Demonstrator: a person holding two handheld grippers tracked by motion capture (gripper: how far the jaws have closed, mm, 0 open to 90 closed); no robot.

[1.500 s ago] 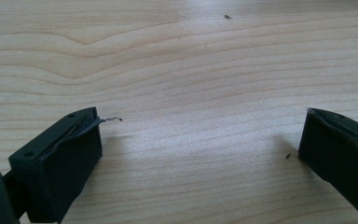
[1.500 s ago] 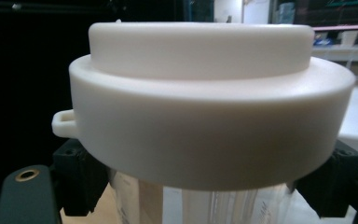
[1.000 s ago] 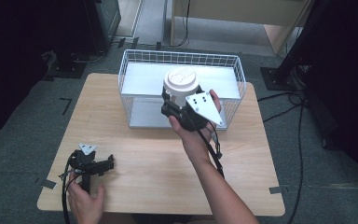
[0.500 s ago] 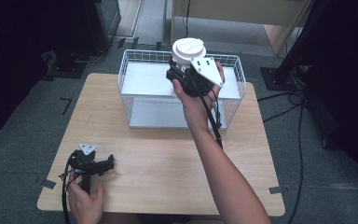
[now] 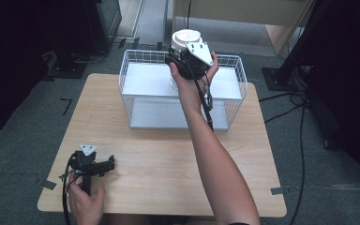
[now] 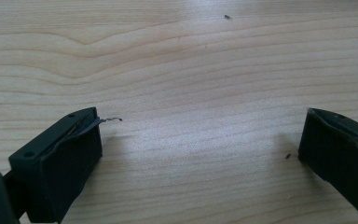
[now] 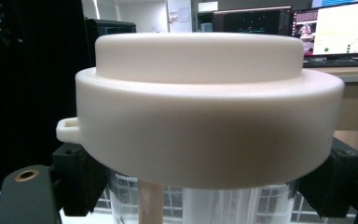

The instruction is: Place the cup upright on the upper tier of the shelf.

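2 grippers are in my hands, and the nearer one, my left gripper (image 5: 107,165), lies low on the wooden table (image 5: 159,159) near its front-left corner, my left hand (image 5: 85,202) wrapped around its handle. In the left gripper view its jaws stand spread wide with bare wood grain between them, holding nothing. Farther off, my right arm reaches across the table to the white wire basket (image 5: 229,84) at the far side. There my right gripper (image 5: 176,63) is raised over the basket, pinching a clear container with a wide white lid (image 5: 186,37). In the right gripper view the lid (image 7: 209,112) sits just above both jaws, which press on the clear body (image 7: 214,205) below it from either side. Beyond the lid, lit monitors (image 7: 326,28) stand on a desk.
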